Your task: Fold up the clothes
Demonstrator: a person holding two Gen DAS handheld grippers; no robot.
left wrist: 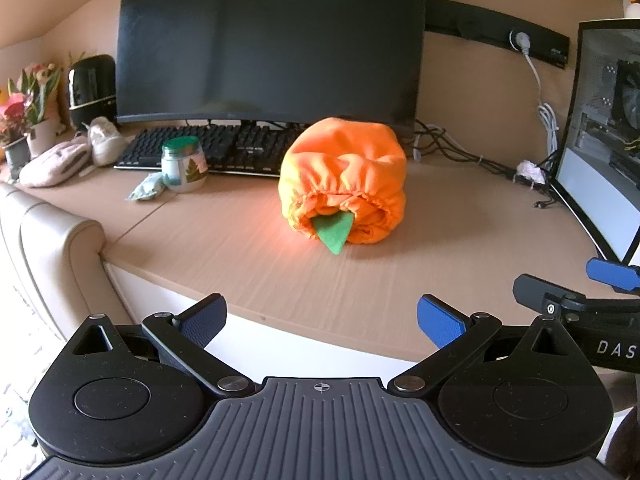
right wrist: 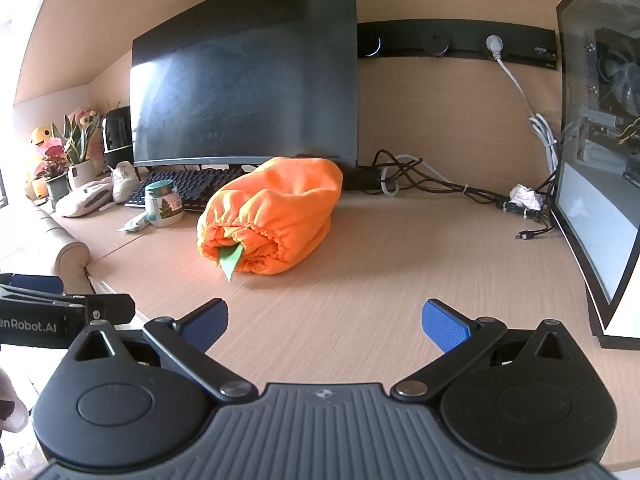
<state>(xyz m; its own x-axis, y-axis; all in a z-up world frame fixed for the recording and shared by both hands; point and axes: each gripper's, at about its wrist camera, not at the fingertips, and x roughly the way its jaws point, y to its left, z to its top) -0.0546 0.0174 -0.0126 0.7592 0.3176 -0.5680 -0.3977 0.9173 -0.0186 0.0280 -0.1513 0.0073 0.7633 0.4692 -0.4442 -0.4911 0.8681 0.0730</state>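
Note:
An orange garment [left wrist: 344, 184] with an elastic gathered hem and a green leaf-shaped tab [left wrist: 334, 232] lies bundled on the wooden desk [left wrist: 280, 276], in front of the monitor. It also shows in the right wrist view [right wrist: 272, 220]. My left gripper [left wrist: 322, 324] is open and empty, held back at the desk's front edge, well short of the garment. My right gripper [right wrist: 324, 324] is open and empty above the desk, also short of the garment. The right gripper's fingers show at the right edge of the left wrist view [left wrist: 612, 274].
A black monitor [left wrist: 268, 40] and keyboard [left wrist: 208, 148] stand behind the garment. A green-lidded jar [left wrist: 184, 164], a crumpled wrapper, plush items and potted plants [left wrist: 24, 120] are at the left. Cables [right wrist: 440, 184] and a glass-sided computer case [right wrist: 600, 140] are at the right. A beige padded armrest [left wrist: 60, 248] borders the desk's left corner.

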